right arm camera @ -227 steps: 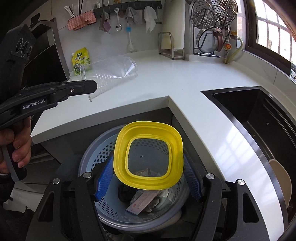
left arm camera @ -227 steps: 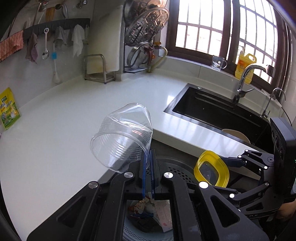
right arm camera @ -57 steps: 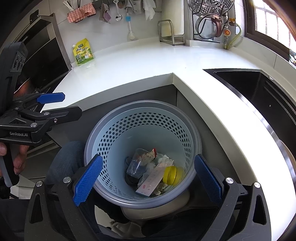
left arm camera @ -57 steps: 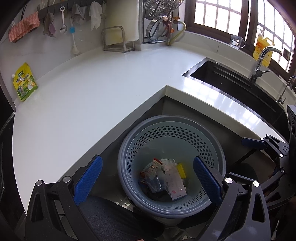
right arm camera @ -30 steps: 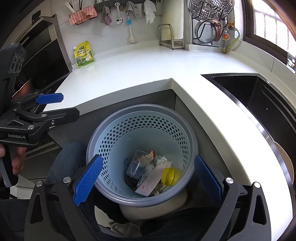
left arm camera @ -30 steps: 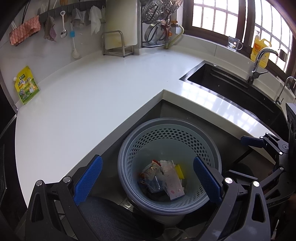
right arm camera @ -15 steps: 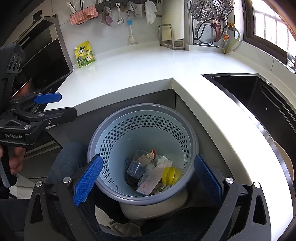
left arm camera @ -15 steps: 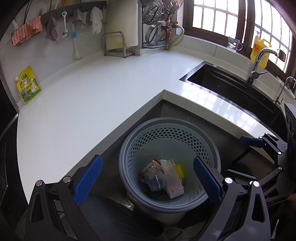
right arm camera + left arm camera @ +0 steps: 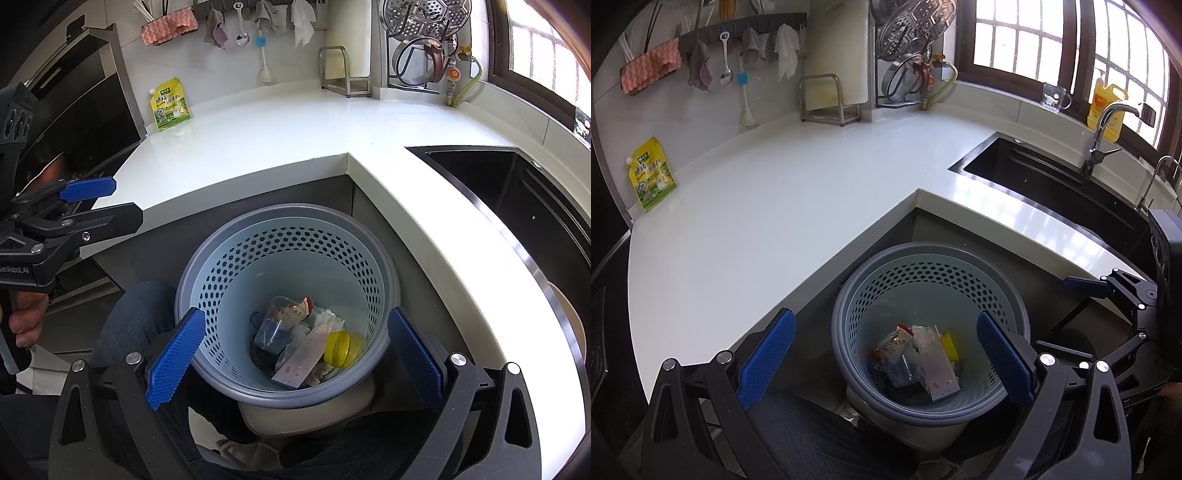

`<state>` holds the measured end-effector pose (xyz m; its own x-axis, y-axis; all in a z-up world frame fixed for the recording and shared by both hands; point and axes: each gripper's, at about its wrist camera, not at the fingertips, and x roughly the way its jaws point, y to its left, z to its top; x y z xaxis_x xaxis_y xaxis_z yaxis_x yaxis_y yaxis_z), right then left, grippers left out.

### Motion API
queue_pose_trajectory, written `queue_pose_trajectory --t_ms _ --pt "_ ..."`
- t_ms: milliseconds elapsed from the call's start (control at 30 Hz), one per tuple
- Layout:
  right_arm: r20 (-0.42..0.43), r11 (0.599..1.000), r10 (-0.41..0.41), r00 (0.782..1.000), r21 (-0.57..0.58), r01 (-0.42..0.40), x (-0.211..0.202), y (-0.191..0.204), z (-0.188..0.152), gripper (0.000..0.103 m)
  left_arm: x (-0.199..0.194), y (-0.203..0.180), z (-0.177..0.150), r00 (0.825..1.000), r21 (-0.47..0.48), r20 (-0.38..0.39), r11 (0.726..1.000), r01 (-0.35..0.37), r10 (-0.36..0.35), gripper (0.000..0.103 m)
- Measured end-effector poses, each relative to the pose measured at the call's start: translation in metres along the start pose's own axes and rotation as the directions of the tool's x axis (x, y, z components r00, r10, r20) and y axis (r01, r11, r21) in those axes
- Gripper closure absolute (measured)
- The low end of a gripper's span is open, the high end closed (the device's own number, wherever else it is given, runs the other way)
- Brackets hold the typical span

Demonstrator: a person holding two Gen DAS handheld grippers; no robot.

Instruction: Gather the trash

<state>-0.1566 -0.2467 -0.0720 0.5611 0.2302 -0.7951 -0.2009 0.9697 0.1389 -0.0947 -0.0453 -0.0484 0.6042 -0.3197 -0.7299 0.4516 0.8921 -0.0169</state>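
- A perforated grey-blue trash basket holds a clear plastic cup, a yellow lid and wrappers.
- The left gripper and right gripper hover above it, jaws spread wide, gripping nothing.

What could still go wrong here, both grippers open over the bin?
1. The yellow-green pouch leans against the backsplash on the counter; if it counts as trash, collection may end one item short.
2. The perforated bin seems to sit on a smaller white base, so a bump from the left gripper or right gripper might tip it.
3. Small scraps could slip through the bin's holes.
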Motion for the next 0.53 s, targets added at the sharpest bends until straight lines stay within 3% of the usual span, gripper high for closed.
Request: queue_pose_trajectory --t_ms 533 --pt "0.002 1.000 -0.001 1.000 0.007 0.001 0.0024 -0.0021 -0.0007 0.009 -0.0021 0.0032 0.0037 0.999 -0.014 0.011 0.999 0.047 -0.047 0.007"
